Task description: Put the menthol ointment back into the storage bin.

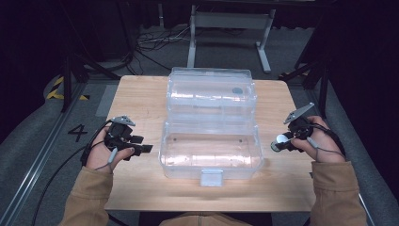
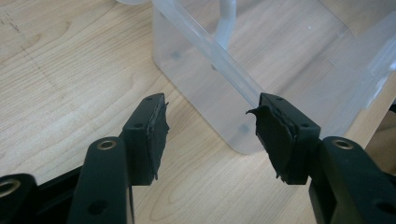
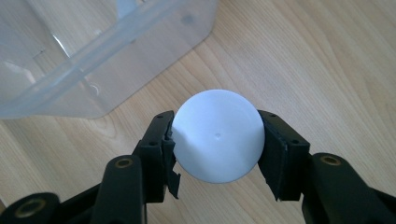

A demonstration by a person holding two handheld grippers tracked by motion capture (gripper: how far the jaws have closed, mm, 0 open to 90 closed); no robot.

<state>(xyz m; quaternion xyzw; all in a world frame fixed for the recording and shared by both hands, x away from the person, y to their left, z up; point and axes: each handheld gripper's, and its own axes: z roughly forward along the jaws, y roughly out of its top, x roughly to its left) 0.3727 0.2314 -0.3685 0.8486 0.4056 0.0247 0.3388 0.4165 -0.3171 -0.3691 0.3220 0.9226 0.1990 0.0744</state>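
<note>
A white ball [image 3: 218, 135] sits clamped between the jaws of the right gripper [image 3: 217, 140], held just above the table [image 1: 141, 94] at its right side, near the right end of a clear plastic box [image 1: 210, 150]. In the high view the ball [image 1: 282, 139] shows as a pale spot at the tip of the right gripper [image 1: 278, 143], a short way from the box wall. The box stands at the middle of the table with its lid [image 1: 211, 89] thrown back flat toward the far edge; a latch [image 1: 211, 177] hangs at its near side. The left gripper [image 1: 147, 149] rests at the left of the box, its jaws spread wide and grasping nothing; its own view has the left gripper [image 2: 208, 126] pointing at a lower corner of the box [image 2: 243, 70]. The table is pale wood with visible grain. Around it lies grey floor [image 1: 42, 136], with a black "4" [image 1: 77, 132] at left, yellow-and-black tape [image 1: 56, 89], cables [image 1: 155, 42] and a grey stand [image 1: 230, 28] beyond, in a dark room.
</note>
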